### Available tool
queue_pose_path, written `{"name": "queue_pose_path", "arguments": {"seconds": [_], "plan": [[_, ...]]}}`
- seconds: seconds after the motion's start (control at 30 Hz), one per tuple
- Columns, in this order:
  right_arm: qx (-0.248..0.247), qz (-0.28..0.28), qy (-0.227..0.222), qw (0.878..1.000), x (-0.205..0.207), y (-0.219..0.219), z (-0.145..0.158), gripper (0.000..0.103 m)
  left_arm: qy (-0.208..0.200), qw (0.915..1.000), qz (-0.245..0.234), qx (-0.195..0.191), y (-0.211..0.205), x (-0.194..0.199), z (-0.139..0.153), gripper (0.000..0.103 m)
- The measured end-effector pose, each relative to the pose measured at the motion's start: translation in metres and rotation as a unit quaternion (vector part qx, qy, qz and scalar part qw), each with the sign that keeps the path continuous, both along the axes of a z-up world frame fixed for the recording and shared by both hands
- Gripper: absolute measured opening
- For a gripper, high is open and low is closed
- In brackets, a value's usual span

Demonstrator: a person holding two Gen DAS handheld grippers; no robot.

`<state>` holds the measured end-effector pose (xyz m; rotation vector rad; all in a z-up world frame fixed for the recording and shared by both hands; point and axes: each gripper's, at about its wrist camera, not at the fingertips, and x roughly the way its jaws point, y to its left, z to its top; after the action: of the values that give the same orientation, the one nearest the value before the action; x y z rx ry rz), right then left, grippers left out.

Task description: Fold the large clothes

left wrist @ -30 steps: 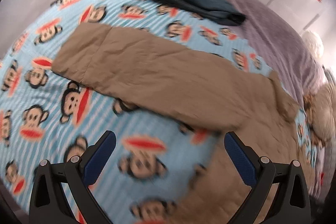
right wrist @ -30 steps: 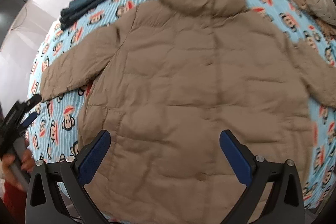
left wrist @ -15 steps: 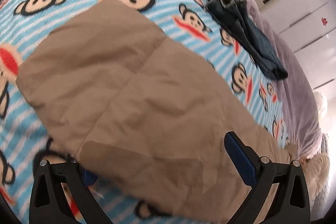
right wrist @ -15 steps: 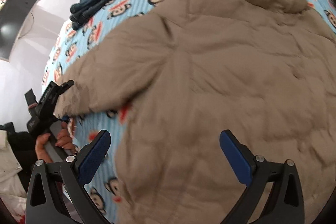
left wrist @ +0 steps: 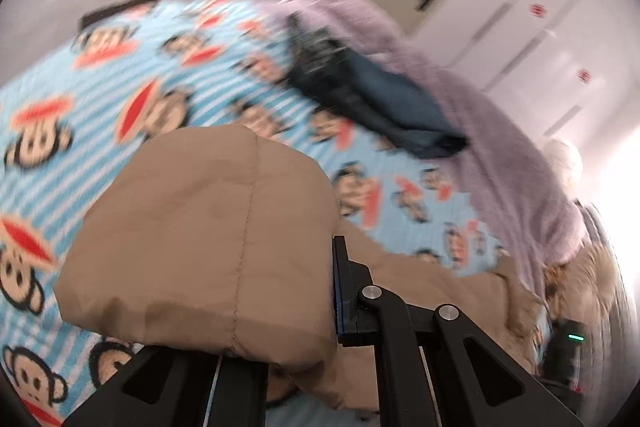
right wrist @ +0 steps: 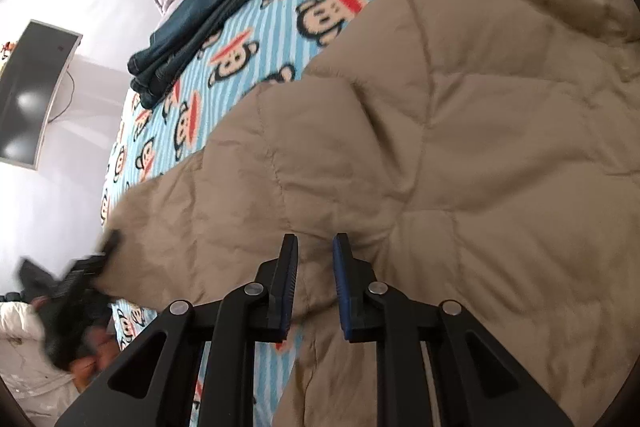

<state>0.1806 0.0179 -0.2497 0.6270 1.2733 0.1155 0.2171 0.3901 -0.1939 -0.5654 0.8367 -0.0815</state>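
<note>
Puffy tan jacket (right wrist: 460, 155), soft and light: left tool (left wrist: 280, 307) clenched on sleeve cuff (left wrist: 208, 247), right tool (right wrist: 314, 283) just closed, pinching side hem near bed's (right wrist: 248, 39) edge.

No legible text, label, brand or number appears in either view. The blanket (right wrist: 256, 27) carries a repeated cartoon monkey-face print without lettering. The white cupboard doors (left wrist: 552, 39) bear two small red marks, too blurred to read. A device at the lower right shows one green indicator light (left wrist: 575, 337), no characters.
</note>
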Motion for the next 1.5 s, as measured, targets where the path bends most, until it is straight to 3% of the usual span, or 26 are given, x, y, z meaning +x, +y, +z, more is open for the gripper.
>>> {"name": "queue_pose_path", "arguments": {"seconds": [0.13,0.2,0.33,0.43,0.5,0.6,0.63,0.7,0.77,0.83,0.9,0.93,0.97,1.0,1.03,1.1,1.17,1.2,1.3,1.33,1.37,1.43,1.5], "plan": [[0.007,0.014,0.035,0.999,0.006,0.012,-0.037,0.020,-0.035,0.9978,-0.056,-0.009,-0.045,-0.009,0.045,0.011],[0.015,0.017,0.043,0.999,0.009,0.011,-0.042,0.019,-0.046,0.9950,-0.088,-0.001,-0.079,-0.006,0.063,0.011],[0.055,0.028,0.045,0.997,0.001,-0.009,-0.023,0.019,-0.076,0.9816,-0.174,0.018,-0.167,-0.006,0.089,0.011],[0.041,0.009,0.038,0.998,-0.022,-0.055,0.004,0.019,-0.089,0.9639,-0.247,0.046,-0.243,-0.012,0.093,0.011],[0.007,-0.026,0.034,0.999,-0.047,-0.101,0.022,0.019,-0.076,0.9517,-0.294,0.045,-0.289,-0.012,0.083,0.011],[-0.042,-0.083,0.039,0.995,-0.080,-0.168,0.036,0.020,-0.062,0.9270,-0.346,0.129,-0.363,-0.022,0.047,0.011],[-0.051,-0.099,0.043,0.993,-0.089,-0.186,0.036,0.020,-0.035,0.9151,-0.369,0.160,-0.389,-0.025,0.025,0.011],[-0.061,-0.132,0.057,0.988,-0.107,-0.220,0.034,0.020,0.014,0.9013,-0.396,0.176,-0.414,-0.030,-0.007,0.011],[-0.062,-0.149,0.065,0.985,-0.118,-0.238,0.029,0.020,0.044,0.8912,-0.406,0.197,-0.428,-0.042,-0.031,0.011],[-0.059,-0.156,0.071,0.984,-0.124,-0.248,0.024,0.020,0.048,0.8863,-0.405,0.219,-0.431,-0.052,-0.040,0.012],[-0.050,-0.156,0.072,0.984,-0.125,-0.251,0.017,0.020,0.045,0.8846,-0.405,0.227,-0.430,-0.060,-0.036,0.014],[-0.047,-0.155,0.071,0.984,-0.124,-0.251,0.016,0.020,0.043,0.8838,-0.405,0.230,-0.429,-0.063,-0.031,0.042],[-0.047,-0.152,0.070,0.985,-0.121,-0.248,0.015,0.021,0.038,0.8858,-0.401,0.230,-0.424,-0.067,-0.025,0.083],[-0.047,-0.148,0.066,0.986,-0.121,-0.250,0.011,0.021,0.026,0.8903,-0.393,0.229,-0.421,-0.070,-0.019,0.095],[-0.048,-0.145,0.063,0.986,-0.118,-0.249,0.012,0.027,0.009,0.8958,-0.380,0.230,-0.413,-0.071,-0.010,0.099],[-0.053,-0.135,0.054,0.988,-0.111,-0.243,0.016,0.044,-0.002,0.8980,-0.372,0.235,-0.395,-0.077,0.001,0.099],[-0.057,-0.122,0.033,0.990,-0.109,-0.241,0.026,0.080,-0.015,0.9098,-0.339,0.239,-0.370,-0.077,0.015,0.099],[-0.067,-0.107,0.011,0.992,-0.103,-0.231,0.035,0.086,-0.020,0.9169,-0.317,0.242,-0.354,-0.075,0.021,0.099],[-0.123,-0.060,-0.045,0.990,-0.087,-0.197,0.060,0.094,-0.005,0.9365,-0.235,0.260,-0.301,-0.054,0.023,0.099],[-0.143,-0.037,-0.064,0.987,-0.083,-0.184,0.066,0.103,0.012,0.9419,-0.211,0.261,-0.283,-0.044,0.018,0.099],[-0.160,-0.011,-0.080,0.984,-0.078,-0.170,0.072,0.103,0.031,0.9463,-0.196,0.255,-0.267,-0.035,0.014,0.099],[-0.194,0.045,-0.109,0.974,-0.068,-0.137,0.078,0.103,0.059,0.9569,-0.160,0.235,-0.241,-0.020,0.005,0.099],[-0.248,0.093,-0.119,0.957,-0.056,-0.103,0.077,0.103,0.072,0.9601,-0.148,0.227,-0.232,-0.011,-0.005,0.099]]}}
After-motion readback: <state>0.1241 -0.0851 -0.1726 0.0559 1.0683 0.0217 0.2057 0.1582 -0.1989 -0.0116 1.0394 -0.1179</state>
